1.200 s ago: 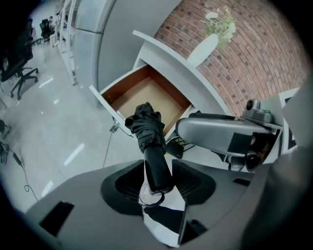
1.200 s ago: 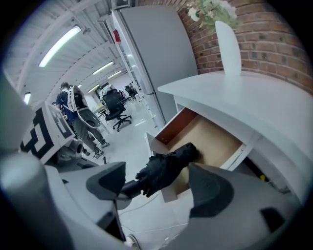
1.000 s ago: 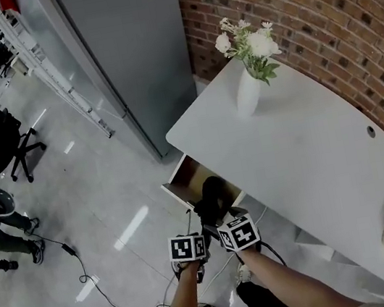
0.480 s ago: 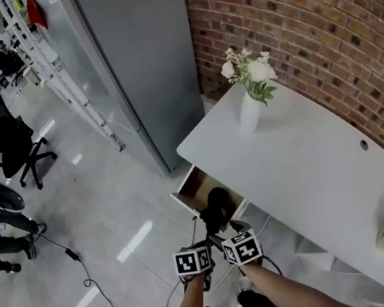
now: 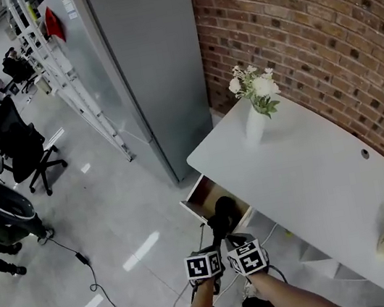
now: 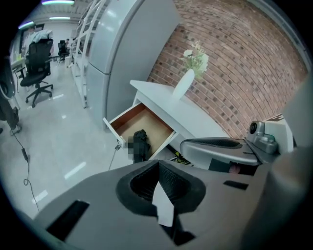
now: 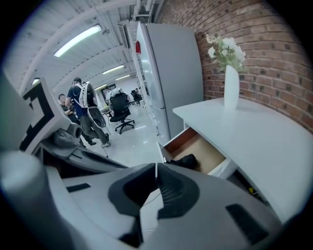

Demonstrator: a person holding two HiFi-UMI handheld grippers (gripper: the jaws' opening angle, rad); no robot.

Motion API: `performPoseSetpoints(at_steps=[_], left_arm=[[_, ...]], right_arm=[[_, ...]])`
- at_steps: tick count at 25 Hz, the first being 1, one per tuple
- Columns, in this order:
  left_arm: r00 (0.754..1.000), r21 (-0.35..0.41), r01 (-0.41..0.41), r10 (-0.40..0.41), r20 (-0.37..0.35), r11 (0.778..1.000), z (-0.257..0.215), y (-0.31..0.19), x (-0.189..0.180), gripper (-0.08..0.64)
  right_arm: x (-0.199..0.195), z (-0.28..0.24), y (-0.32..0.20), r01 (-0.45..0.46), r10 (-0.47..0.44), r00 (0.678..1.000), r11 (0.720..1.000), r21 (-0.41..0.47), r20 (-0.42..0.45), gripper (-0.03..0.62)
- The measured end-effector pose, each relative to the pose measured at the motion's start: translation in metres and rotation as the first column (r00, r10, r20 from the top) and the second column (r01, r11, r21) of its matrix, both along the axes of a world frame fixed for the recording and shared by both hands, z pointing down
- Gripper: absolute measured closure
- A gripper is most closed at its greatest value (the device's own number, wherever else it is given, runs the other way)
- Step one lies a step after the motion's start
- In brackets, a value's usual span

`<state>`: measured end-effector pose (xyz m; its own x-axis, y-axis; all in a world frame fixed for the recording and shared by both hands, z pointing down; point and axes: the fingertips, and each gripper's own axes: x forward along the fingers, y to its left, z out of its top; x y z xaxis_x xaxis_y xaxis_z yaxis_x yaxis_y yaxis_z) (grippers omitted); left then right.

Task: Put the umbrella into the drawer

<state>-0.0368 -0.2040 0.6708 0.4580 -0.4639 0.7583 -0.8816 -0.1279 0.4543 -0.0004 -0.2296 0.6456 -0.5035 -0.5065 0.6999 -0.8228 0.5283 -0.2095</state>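
Observation:
The black folded umbrella [image 5: 224, 212] lies inside the open wooden drawer [image 5: 198, 196] under the white table's left end. In the left gripper view the umbrella [image 6: 141, 144] rests at the front of the drawer [image 6: 142, 119]; in the right gripper view the umbrella [image 7: 185, 160] lies in the drawer [image 7: 199, 147]. My left gripper [image 5: 213, 245] and right gripper [image 5: 231, 242] hover side by side just short of the drawer, above the floor. The jaws of both have just been closing. The left gripper [image 6: 159, 164] and right gripper [image 7: 156, 166] now stand shut with nothing between them.
A white table [image 5: 314, 179] runs along the brick wall [image 5: 302, 27] and bears a white vase of flowers [image 5: 254, 119]. A tall grey cabinet [image 5: 155, 67] stands left of it. Cables [image 5: 86, 262] trail across the floor. Office chairs [image 5: 25, 145] and a person [image 7: 83, 110] are farther off.
Both grippers have lifted a little away from the drawer, and the head view has swung up toward the room. The umbrella stays lying in the drawer.

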Motion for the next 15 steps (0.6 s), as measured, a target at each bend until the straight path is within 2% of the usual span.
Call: performPoseSetpoints(at_steps=[3, 10, 15], left_arm=[[1.0, 0.018, -0.01, 0.01, 0.013, 1.0, -0.012, -0.002, 0.003, 0.552], [0.998, 0.068, -0.037, 0.034, 0.047, 0.997, -0.042, 0.002, 0.005, 0.552], [0.998, 0.092, -0.028, 0.022, 0.066, 0.995, -0.062, 0.009, -0.002, 0.552]], right_arm=[[0.002, -0.013, 0.001, -0.004, 0.003, 1.0, 1.0, 0.009, 0.027, 0.571], [0.016, -0.031, 0.023, 0.014, -0.015, 1.0, 0.999, 0.029, 0.014, 0.572], [0.009, -0.05, 0.03, 0.029, -0.03, 0.999, 0.998, 0.056, 0.026, 0.572]])
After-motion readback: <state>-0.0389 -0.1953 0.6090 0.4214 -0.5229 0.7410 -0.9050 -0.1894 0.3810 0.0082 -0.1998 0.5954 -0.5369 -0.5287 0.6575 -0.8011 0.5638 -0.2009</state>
